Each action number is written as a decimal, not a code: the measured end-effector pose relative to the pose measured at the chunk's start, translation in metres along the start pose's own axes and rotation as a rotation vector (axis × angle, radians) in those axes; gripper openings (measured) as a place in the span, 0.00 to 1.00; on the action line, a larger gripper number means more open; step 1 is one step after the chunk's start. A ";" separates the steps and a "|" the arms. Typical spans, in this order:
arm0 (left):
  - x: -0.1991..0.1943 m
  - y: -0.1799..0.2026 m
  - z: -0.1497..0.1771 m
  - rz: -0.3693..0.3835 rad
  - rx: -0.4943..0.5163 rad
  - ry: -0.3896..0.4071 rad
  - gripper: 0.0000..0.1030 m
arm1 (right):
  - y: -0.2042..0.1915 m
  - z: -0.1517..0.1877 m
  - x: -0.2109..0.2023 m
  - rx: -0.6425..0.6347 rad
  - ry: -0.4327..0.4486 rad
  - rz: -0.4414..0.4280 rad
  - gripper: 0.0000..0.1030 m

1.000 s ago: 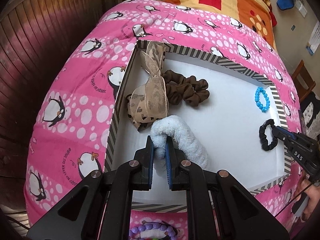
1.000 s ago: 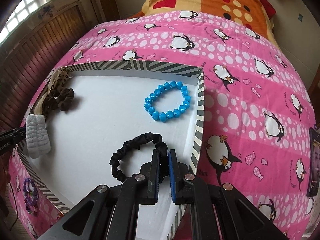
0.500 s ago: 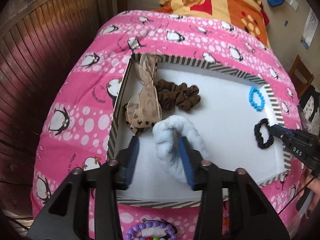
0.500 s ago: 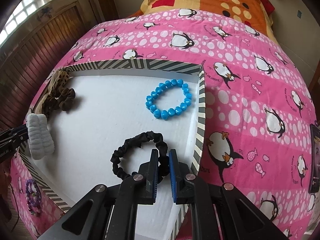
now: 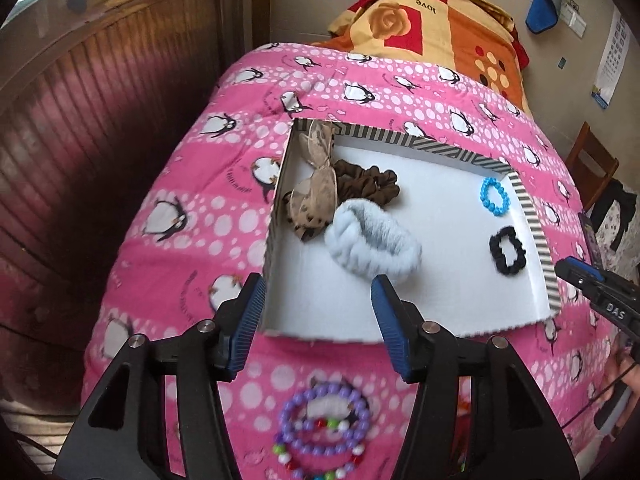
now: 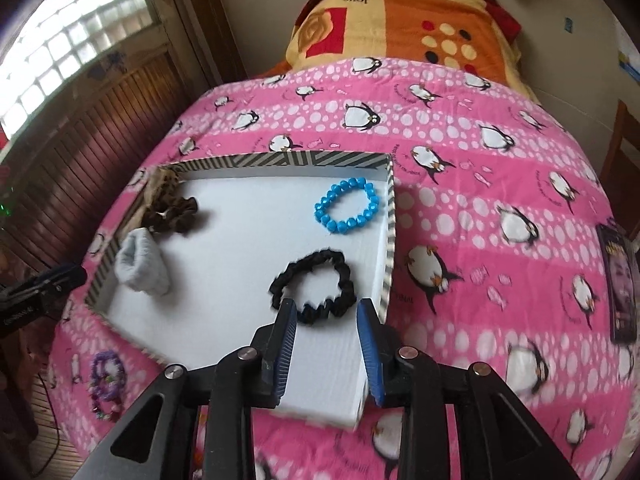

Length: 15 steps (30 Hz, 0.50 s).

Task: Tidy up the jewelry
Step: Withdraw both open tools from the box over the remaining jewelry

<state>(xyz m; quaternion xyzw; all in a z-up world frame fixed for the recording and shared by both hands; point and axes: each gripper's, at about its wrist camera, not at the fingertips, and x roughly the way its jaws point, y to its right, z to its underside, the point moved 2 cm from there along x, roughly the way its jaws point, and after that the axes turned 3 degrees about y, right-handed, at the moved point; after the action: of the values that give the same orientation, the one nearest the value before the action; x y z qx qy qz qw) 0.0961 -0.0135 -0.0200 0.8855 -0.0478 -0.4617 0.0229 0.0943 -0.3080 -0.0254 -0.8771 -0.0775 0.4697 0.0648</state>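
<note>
In the box: white-floored tray [image 5: 420, 304] with striped rim, lying on the pink penguin bedspread [image 5: 192, 216].
Left side of tray: pale blue fluffy scrunchie [image 5: 372, 240], touching the leopard-print bow scrunchie [image 5: 312, 204]; brown scrunchie [image 5: 368, 184] just behind them, near the far-left corner.
Right side of tray: black scrunchie [image 6: 316, 288] near the right wall; blue bead bracelet [image 6: 347, 210] beyond it, close to the far-right corner.
Open room: tray centre bare between the two groups; near edge of floor also bare.
Outside tray: purple bead bracelets [image 5: 324, 428] on the bedspread, just before the near rim.
Left gripper [image 5: 320, 320]: jaws spread wide, holding nothing; over the near-left rim, short of the fluffy scrunchie.
Right gripper [image 6: 327, 352]: jaws wide apart, empty; tips just beside the black scrunchie's near side, right tip close to the right wall.
Beyond: orange patterned blanket [image 6: 400, 20] at the bed's far end; dark phone-like slab [image 6: 620, 284] on the bedspread, well right of the tray.
</note>
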 end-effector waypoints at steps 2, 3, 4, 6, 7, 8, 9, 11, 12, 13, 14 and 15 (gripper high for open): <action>-0.007 0.000 0.007 0.002 0.002 0.005 0.54 | -0.002 0.009 -0.010 0.011 0.008 0.001 0.36; -0.011 0.000 0.011 0.007 0.002 0.007 0.54 | -0.003 0.014 -0.015 0.017 0.013 0.002 0.36; -0.014 0.000 0.015 0.010 0.002 0.007 0.54 | -0.004 0.018 -0.019 0.021 0.015 0.000 0.36; -0.019 0.001 0.022 0.015 0.004 0.006 0.54 | -0.008 0.029 -0.028 0.031 0.016 -0.007 0.36; -0.023 0.001 0.026 0.017 0.008 0.006 0.54 | -0.010 0.033 -0.031 0.033 0.014 -0.009 0.36; -0.028 0.002 0.030 0.021 0.013 0.008 0.54 | -0.013 0.039 -0.035 0.032 0.014 -0.010 0.36; -0.031 0.002 0.033 0.023 0.016 0.011 0.54 | -0.016 0.045 -0.039 0.028 0.015 -0.011 0.36; -0.039 0.004 0.042 0.023 0.030 0.015 0.54 | -0.020 0.054 -0.045 0.022 0.017 -0.007 0.36; -0.042 0.004 0.045 0.022 0.036 0.017 0.54 | -0.024 0.060 -0.048 0.022 0.016 -0.007 0.37; -0.044 0.004 0.048 0.022 0.041 0.019 0.54 | -0.025 0.064 -0.050 0.023 0.015 -0.009 0.37; -0.047 0.003 0.051 0.022 0.045 0.021 0.54 | -0.028 0.069 -0.053 0.023 0.013 -0.010 0.37; -0.051 0.003 0.055 0.022 0.047 0.024 0.54 | -0.030 0.073 -0.055 0.022 0.011 -0.010 0.37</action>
<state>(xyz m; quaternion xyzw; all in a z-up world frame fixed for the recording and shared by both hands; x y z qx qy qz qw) 0.0220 -0.0109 -0.0092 0.8906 -0.0682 -0.4496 0.0077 0.0010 -0.2862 -0.0150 -0.8785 -0.0762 0.4652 0.0771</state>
